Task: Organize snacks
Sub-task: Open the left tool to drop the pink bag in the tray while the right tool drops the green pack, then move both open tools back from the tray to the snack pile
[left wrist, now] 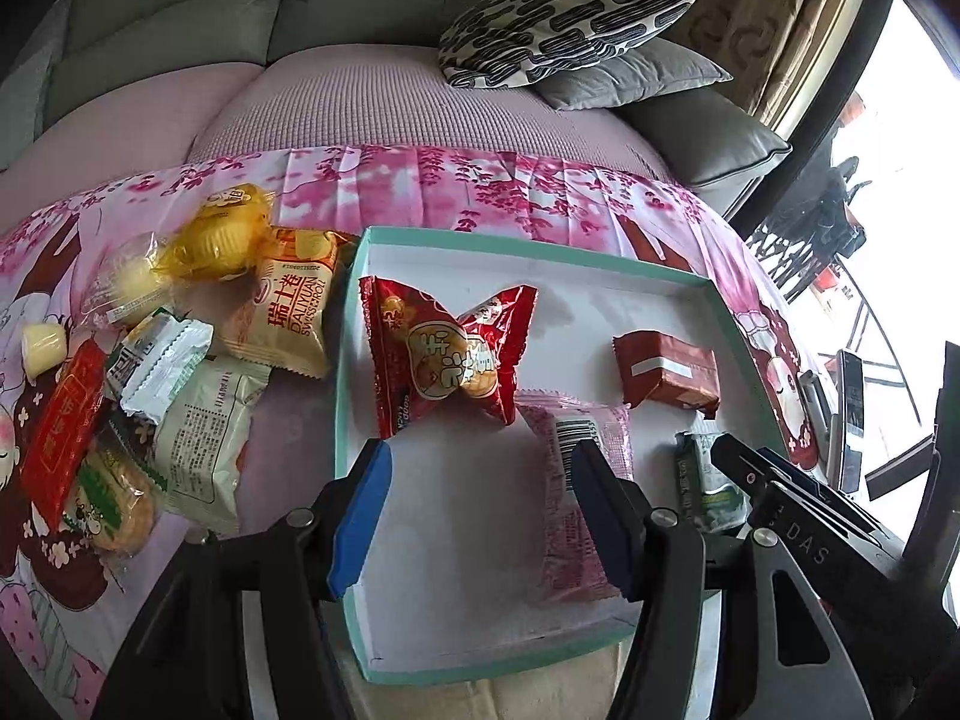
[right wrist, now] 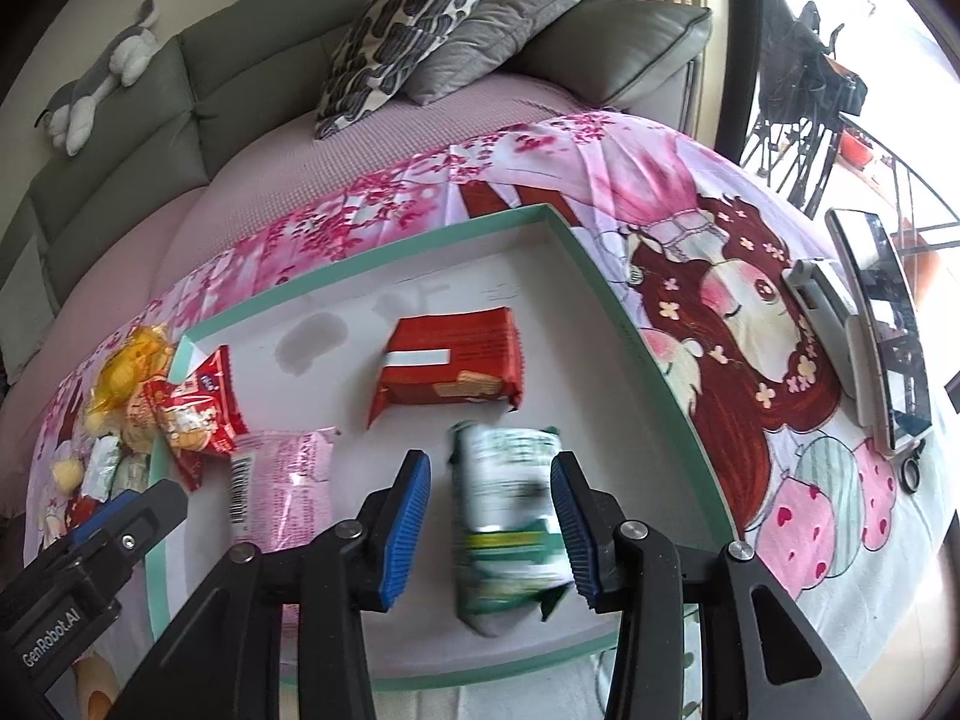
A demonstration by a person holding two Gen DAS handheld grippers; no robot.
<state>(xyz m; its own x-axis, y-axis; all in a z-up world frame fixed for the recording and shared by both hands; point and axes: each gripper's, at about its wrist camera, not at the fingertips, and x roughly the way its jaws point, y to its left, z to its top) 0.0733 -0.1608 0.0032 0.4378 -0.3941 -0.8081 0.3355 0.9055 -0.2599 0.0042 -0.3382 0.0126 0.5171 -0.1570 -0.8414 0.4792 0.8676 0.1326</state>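
Blurring hides the green packet (right wrist: 510, 516) print between the right gripper (right wrist: 489, 525) jaws.

A home living room: sofa (left wrist: 180, 12), cushions (left wrist: 558, 30).

Upper left, beige snack pack (left wrist: 288, 312) reading "DALIYUAN SWISS ROLL"; lower left, left gripper (right wrist: 129, 519) body marked "GenRobot.AI"; lower right, right gripper (left wrist: 756, 468) showing "DAS".

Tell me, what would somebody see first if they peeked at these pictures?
Probably the shallow box with the mint-green rim on the pink flowery cloth, with a shiny red snack packet pinched in the middle at its left. Next, the right claw, open, with a blurry green-and-white packet between its blue pads.
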